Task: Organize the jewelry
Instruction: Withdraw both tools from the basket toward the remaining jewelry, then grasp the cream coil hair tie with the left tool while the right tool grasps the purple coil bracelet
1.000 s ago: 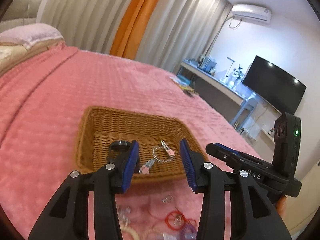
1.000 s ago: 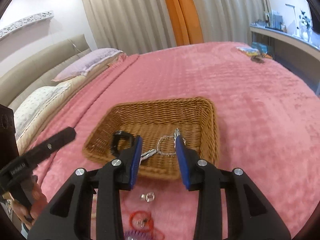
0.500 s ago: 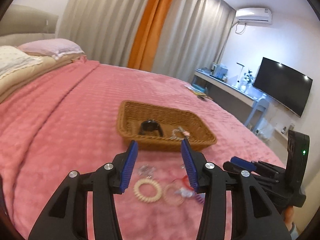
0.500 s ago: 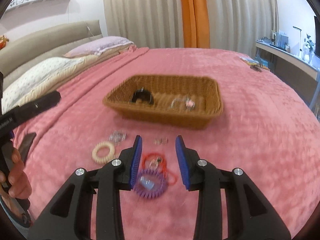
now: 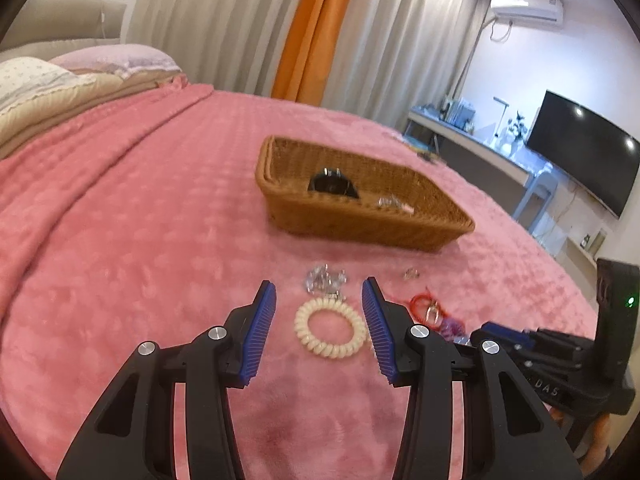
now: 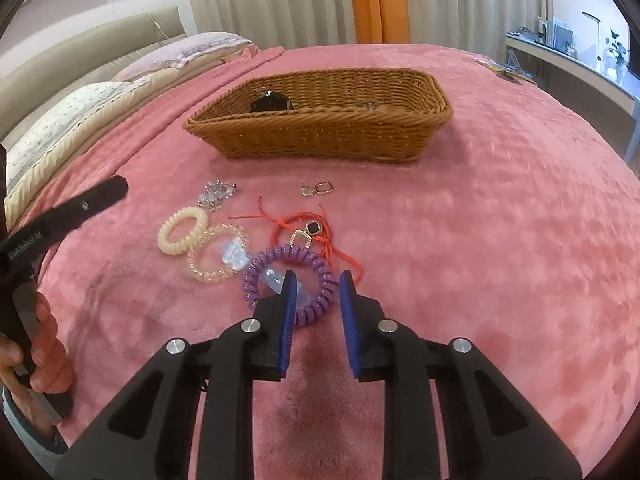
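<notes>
Both claws, left claw (image 5: 319, 312) and right claw (image 6: 318, 292), hang released and empty over the bed, short of the wicker basket (image 6: 320, 136); cream coil band (image 5: 330, 327) lies between the left jaws, purple coil band (image 6: 289, 285) under the right. Closing on the purple band could snag the tangled red cord (image 6: 320, 236) just basket-side of it. Basket contents are mostly hidden by its wall.

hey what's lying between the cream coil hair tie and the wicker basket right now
A small silvery crystal cluster sits just beyond the cream coil hair tie; past it, bare pink blanket up to the wicker basket. Left wrist view.
</notes>
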